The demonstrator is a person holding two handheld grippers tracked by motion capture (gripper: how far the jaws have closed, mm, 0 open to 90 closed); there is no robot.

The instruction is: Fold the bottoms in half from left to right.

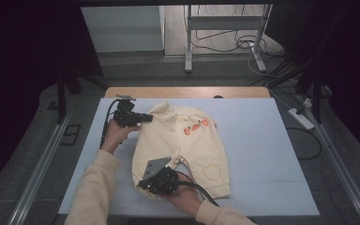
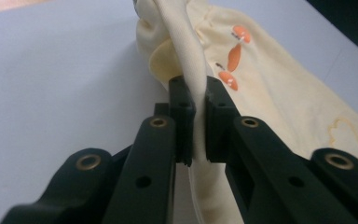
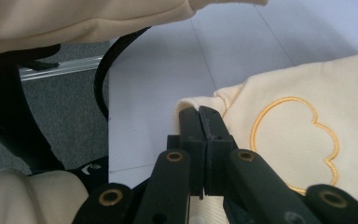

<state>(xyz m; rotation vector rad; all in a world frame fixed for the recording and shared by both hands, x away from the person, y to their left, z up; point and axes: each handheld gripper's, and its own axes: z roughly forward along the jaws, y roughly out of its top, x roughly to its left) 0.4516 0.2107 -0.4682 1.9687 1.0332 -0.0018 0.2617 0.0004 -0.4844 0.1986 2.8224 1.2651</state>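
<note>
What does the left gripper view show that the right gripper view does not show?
The left gripper view has the orange carrot print on the cream garment, and the left gripper shut on a raised fold of that cloth.

The right gripper view has a stitched orange heart outline, the right gripper shut on the garment's edge, a cream sleeve, a black cable and grey floor.

Both views have the cream garment, the white table cover and a pair of black jaws pinching the cloth.

We saw the trousers [image 1: 180,150] lying flat on the table [image 1: 262,154], our left gripper [image 1: 146,118] at their far-left edge, our right gripper [image 1: 143,184] at their near-left hem.
</note>
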